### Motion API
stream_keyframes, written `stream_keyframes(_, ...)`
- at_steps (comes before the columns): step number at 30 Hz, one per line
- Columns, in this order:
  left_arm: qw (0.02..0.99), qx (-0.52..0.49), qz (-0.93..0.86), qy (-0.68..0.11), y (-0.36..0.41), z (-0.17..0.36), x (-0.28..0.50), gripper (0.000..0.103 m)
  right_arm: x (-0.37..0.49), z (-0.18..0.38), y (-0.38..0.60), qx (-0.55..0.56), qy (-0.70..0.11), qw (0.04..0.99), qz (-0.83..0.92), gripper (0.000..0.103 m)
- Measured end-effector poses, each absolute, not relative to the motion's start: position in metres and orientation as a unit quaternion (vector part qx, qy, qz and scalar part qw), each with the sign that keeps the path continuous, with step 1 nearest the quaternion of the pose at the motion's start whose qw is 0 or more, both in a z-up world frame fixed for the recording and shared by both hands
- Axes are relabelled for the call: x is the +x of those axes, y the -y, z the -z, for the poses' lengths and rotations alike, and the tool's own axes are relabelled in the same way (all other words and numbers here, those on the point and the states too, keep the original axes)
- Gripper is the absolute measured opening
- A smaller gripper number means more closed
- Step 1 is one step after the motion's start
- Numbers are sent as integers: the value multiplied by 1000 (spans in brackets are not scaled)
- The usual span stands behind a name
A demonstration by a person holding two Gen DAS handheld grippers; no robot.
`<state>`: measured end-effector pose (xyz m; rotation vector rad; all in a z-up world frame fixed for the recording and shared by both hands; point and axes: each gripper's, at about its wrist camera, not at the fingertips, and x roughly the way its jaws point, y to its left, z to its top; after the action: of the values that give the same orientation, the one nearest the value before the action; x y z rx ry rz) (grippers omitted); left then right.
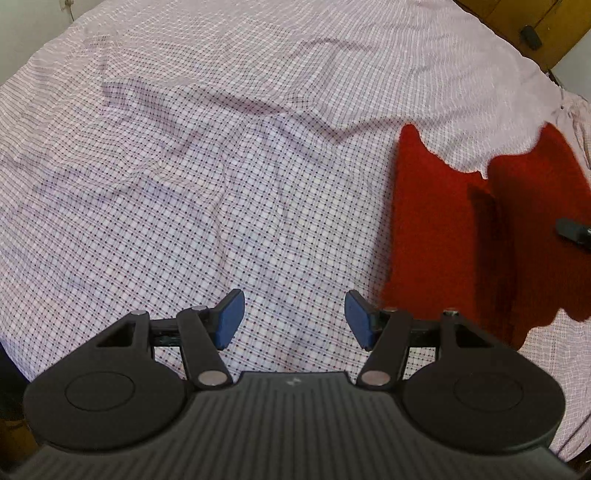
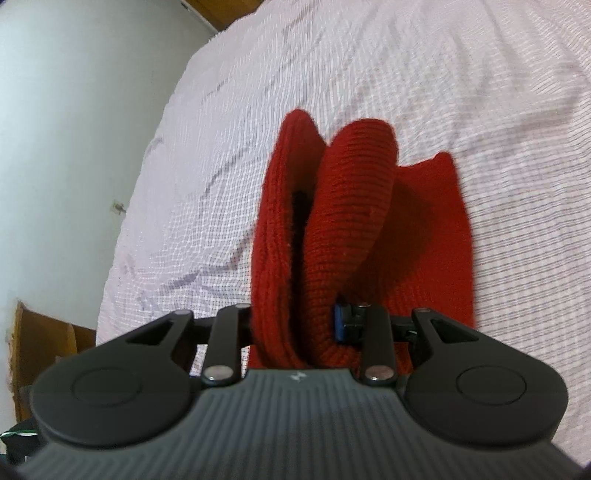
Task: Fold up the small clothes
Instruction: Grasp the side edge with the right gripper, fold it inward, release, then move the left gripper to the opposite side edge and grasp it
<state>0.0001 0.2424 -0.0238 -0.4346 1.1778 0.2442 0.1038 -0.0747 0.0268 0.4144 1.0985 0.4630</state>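
Note:
A red knitted garment (image 2: 351,206) lies on the checked bedsheet (image 2: 480,74). In the right wrist view my right gripper (image 2: 295,325) is shut on a bunched fold of it and lifts that fold off the bed; the left finger is hidden by the knit. In the left wrist view the same garment (image 1: 436,221) sits at the right, part of it raised. My left gripper (image 1: 293,319) is open and empty over bare sheet, just left of the garment's near edge. A tip of the right gripper (image 1: 574,230) shows at the far right.
The wrinkled pink checked sheet (image 1: 221,166) covers the bed. A white wall (image 2: 74,110) runs along the bed's side. Wooden furniture (image 1: 517,22) stands beyond the far corner. A cardboard box (image 2: 40,332) sits beside the bed.

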Motion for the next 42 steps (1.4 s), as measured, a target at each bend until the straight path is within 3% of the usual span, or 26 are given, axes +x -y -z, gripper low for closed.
stream_keyframes(11,798,-212,-114,-552,-256,36,4,66,115,22,24,150,-557,790,-206,34)
stream_keyframes(17,797,-219,-122,-549,-265,37,3,66,115,29,11,139,-551,795,-210,46)
stream_keyframes(19,796,-220,-124,-550,-267,38,3,66,114,26,8,142,-550,795,-213,58)
stream_keyframes(21,795,-220,-124,-551,-268,39,3,66,115,23,6,156,-549,792,-219,62)
stream_keyframes(42,813,-187,-81,-546,-222,24,31,66,88,-30,74,127,-515,826,-190,62)
